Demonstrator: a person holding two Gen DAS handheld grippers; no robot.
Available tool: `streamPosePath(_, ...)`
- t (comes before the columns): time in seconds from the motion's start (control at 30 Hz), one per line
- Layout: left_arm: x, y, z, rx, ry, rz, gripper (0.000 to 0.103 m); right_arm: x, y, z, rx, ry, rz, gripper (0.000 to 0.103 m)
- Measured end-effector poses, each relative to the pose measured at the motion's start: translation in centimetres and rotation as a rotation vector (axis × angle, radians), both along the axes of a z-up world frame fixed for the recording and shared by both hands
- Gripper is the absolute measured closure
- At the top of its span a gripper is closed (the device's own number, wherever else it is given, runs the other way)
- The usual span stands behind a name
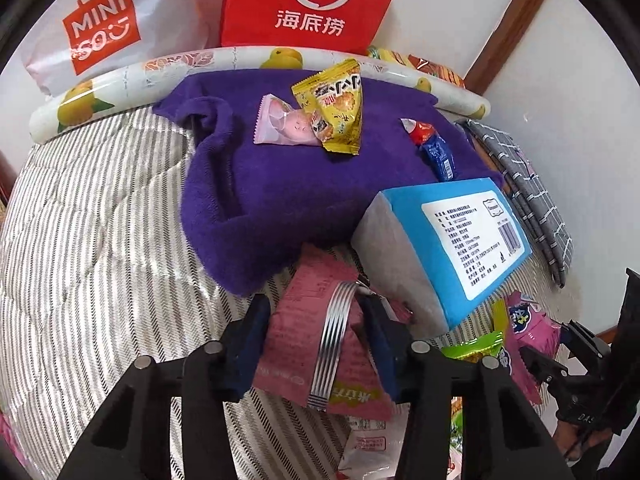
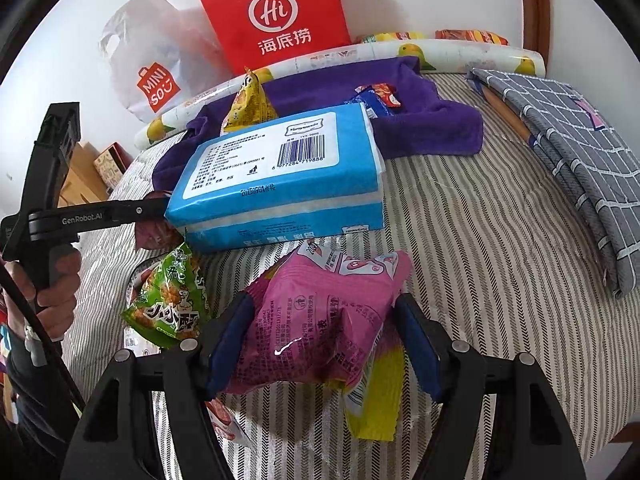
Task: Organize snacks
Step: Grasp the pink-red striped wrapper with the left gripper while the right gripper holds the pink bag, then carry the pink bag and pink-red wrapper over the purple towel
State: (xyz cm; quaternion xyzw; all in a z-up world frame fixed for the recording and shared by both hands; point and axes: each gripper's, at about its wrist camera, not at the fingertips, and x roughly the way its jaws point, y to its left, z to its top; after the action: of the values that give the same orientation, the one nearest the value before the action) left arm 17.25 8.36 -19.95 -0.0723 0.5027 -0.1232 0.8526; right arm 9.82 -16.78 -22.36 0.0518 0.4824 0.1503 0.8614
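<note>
My left gripper (image 1: 314, 320) is shut on a dusty-pink snack packet (image 1: 316, 320) with a silver seam, held just above the striped bed cover. My right gripper (image 2: 324, 320) is shut on a bright pink snack bag (image 2: 320, 320) above the cover. A purple towel (image 1: 280, 184) lies further back and carries a yellow snack packet (image 1: 336, 108), a pale pink wrapped sweet (image 1: 284, 122) and a red-and-blue sweet (image 1: 434, 144). A green snack packet (image 2: 172, 300) lies left of the right gripper. A yellow-green packet (image 2: 376, 396) lies under the pink bag.
A blue tissue pack (image 2: 284, 176) leans between the grippers and the towel. A red Haidilao bag (image 1: 308, 4) and a white Miniso bag (image 1: 100, 32) stand at the wall behind a lemon-print roll (image 1: 132, 84). Folded grey checked cloth (image 2: 572, 152) lies right.
</note>
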Motion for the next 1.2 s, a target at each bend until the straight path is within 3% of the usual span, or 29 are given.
streamPosePath(0.27,-1.3,1.8,1.1,-0.062,-0.021,0.025,0.060,-0.2,-0.1,0.6,-0.001,0.005,-0.014,0.039)
streamPosePath(0.63,-3.4,3.3,3.0,-0.082,-0.064,0.054,0.060,-1.0,0.4,2.1,0.016,-0.013,-0.014,0.040)
streamPosePath(1.2,-5.3,0.7,7.7,-0.107,-0.138,-0.005,0.060,-1.1,1.5,7.3,0.070,-0.120,-0.008,0.040)
